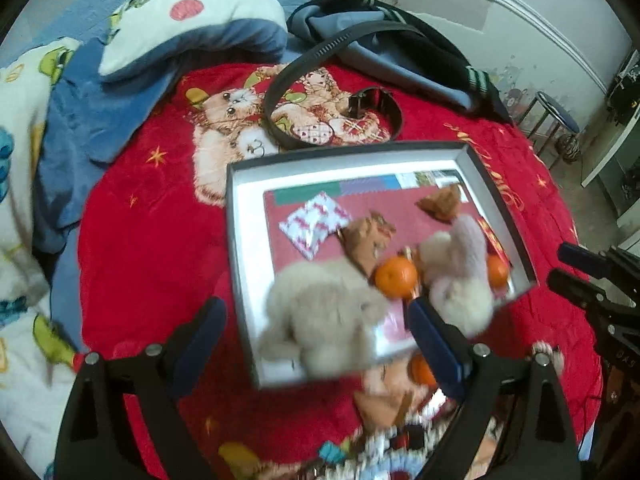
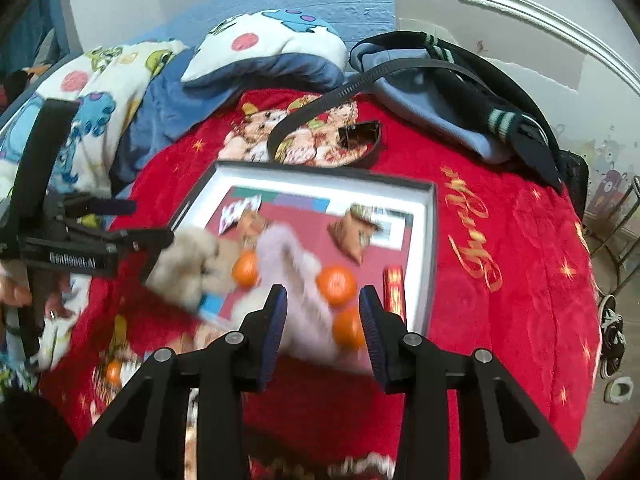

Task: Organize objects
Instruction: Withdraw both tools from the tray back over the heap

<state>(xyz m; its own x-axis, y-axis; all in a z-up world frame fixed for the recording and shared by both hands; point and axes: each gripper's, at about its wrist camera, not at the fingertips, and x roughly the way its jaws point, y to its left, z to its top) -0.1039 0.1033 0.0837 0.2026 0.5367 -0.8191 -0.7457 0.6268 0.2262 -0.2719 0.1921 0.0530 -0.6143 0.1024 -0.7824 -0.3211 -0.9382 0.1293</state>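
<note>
two plush toys (image 1: 320,316) sprawled across tray (image 1: 248,240), lengthwise toward tongs (image 1: 316,340)

Lit evenly and softly, blurred by motion just ahead of the jaws, bent round at fisheye edges.

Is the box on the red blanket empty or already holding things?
Holding things: the box contains plush toys, oranges and small packets inside its rim.
</note>
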